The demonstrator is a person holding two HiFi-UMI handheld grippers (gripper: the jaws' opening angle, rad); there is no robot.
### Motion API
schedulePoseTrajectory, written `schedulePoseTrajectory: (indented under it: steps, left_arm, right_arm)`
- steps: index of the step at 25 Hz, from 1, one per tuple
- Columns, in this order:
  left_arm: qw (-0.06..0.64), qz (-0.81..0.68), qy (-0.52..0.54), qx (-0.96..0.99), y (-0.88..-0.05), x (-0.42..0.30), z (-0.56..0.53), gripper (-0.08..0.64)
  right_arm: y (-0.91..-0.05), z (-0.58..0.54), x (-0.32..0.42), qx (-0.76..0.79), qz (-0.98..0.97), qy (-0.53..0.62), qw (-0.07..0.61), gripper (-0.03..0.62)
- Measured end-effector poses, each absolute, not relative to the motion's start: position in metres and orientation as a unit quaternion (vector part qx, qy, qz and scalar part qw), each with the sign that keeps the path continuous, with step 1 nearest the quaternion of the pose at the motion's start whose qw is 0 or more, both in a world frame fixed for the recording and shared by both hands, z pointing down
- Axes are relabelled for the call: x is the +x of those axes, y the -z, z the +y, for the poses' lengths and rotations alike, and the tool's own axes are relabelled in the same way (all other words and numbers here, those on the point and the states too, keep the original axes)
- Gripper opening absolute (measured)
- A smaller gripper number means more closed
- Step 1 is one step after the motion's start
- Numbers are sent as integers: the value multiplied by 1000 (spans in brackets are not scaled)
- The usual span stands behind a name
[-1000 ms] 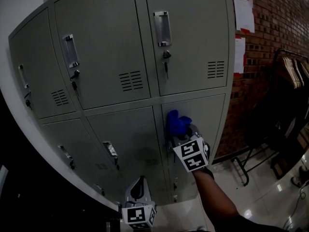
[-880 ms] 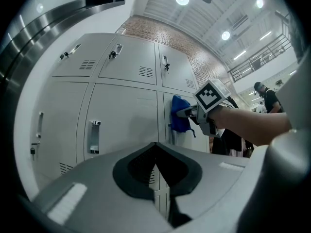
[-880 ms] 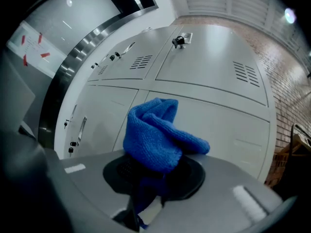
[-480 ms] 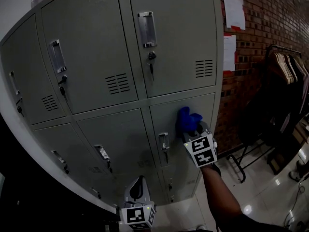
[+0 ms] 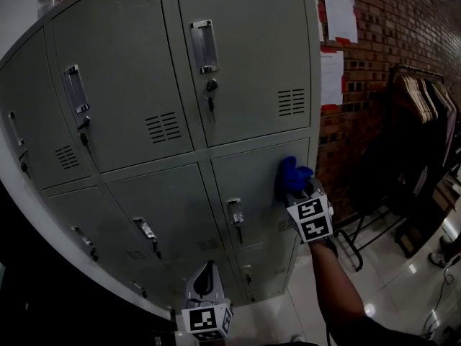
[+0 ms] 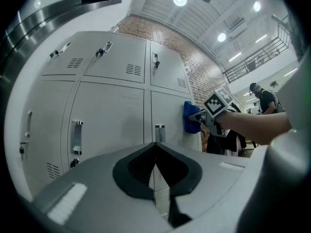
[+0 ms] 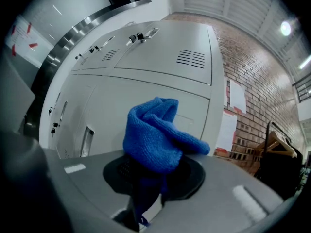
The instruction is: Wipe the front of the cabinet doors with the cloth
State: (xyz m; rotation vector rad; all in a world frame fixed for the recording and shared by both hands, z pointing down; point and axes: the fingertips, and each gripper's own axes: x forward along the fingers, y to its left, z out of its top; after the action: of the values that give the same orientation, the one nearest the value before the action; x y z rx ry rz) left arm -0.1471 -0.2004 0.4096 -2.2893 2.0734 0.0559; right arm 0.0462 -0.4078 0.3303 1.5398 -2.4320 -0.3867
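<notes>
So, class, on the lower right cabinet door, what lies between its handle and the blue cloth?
Only bare grey door: the head view shows nothing between the handle and the cloth in the right tool.

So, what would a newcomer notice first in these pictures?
The bright blue cloth, clamped in the right gripper against the lower right door of the grey cabinet. Next, the brick wall to its right, and the left gripper, shut and empty, low in the head view.
</notes>
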Motion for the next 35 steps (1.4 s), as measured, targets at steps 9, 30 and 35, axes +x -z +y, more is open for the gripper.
schedulePoseTrajectory:
  steps: [9,30,35]
  left_arm:
    - [30,670,-15,-742,-408,-136,-198,17]
    - [22,673,-5,-739,-419,-145,-191,17]
    - [20,688,-10,-725,-414,-165,-185,17]
  right_arm:
    - [-335,-418,80,548,-812,143,141,92]
    - [-385,-357,-67,405,-895,130,135,94]
    - [-403,-350,-112,382,-898,143,164,95]
